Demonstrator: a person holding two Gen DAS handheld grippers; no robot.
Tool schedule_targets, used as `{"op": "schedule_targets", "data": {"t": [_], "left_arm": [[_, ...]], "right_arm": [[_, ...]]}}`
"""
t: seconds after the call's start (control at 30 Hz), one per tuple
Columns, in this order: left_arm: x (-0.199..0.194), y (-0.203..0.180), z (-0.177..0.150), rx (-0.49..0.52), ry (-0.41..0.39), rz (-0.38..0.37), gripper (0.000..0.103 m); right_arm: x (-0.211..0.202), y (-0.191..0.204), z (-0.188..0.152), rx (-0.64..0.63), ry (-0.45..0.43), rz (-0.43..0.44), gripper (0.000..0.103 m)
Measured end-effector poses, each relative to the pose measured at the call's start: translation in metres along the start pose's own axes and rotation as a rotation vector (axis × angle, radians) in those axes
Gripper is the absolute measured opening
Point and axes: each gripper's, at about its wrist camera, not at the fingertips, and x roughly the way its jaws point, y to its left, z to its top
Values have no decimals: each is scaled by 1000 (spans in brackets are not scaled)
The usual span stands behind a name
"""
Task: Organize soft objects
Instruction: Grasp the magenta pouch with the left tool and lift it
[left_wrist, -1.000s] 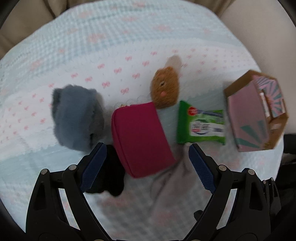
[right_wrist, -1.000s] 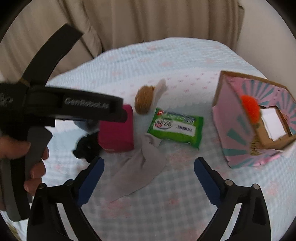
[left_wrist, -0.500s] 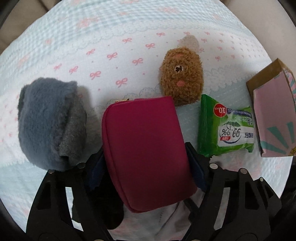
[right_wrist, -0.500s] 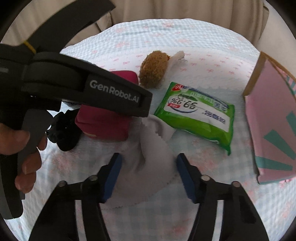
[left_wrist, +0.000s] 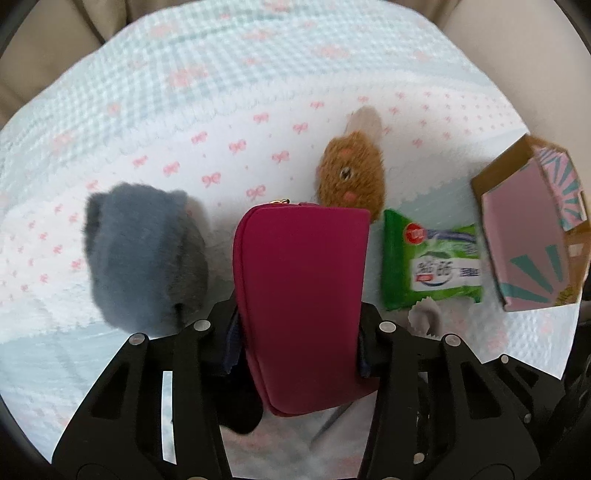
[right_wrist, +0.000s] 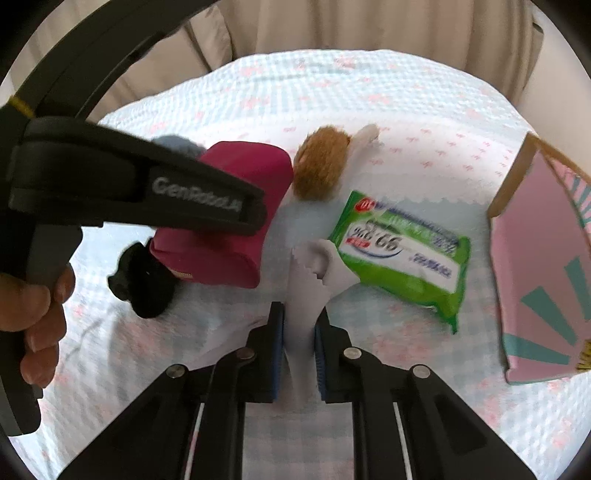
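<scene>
My left gripper (left_wrist: 295, 343) is shut on a magenta zip pouch (left_wrist: 301, 295) and holds it lifted off the bedspread; the pouch also shows in the right wrist view (right_wrist: 236, 221). My right gripper (right_wrist: 299, 339) is shut on a grey cloth (right_wrist: 308, 280), whose far end lies by the green wipes pack (right_wrist: 402, 243). A brown plush toy (left_wrist: 351, 177) lies beyond the pouch. A grey-blue fluffy item (left_wrist: 144, 251) lies to the left. A black soft item (right_wrist: 144, 280) lies under the pouch.
A pink and teal cardboard box (left_wrist: 532, 236) stands at the right edge of the bed. The bedspread (left_wrist: 221, 110) is pale blue check with pink bows. Beige cushions (right_wrist: 369, 26) rise behind it. The hand holding the left gripper (right_wrist: 33, 317) fills the left of the right wrist view.
My left gripper closed on the magenta pouch and lifted it. My right gripper moved in and closed on the grey cloth.
</scene>
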Motion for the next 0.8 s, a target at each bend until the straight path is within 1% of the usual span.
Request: {"op": "schedule_targets", "data": {"t": [0.17, 0.33, 0.37, 0.47, 0.53, 0.67, 0.8], "left_arm": [[-36, 1, -1, -20, -38, -10, 42], [-80, 2, -2, -48, -69, -24, 41], [-85, 0, 0, -51, -74, -23, 41], [-118, -3, -1, -71, -92, -25, 41], [-141, -8, -4, -78, -105, -33, 41], [-180, -27, -5, -57, -133, -33, 41], [-216, -50, -4, -41, -165, -43, 41]], "right_arm": [[-31, -7, 4, 27, -24, 1, 14], [-74, -9, 11, 60, -62, -6, 14], [-80, -15, 10, 67, -68, -6, 14], [-109, -18, 17, 91, -89, -7, 14], [-134, -21, 19, 107, -105, -5, 14], [-186, -26, 26, 141, -150, -4, 14], [-226, -37, 36, 174, -199, -8, 14]]}}
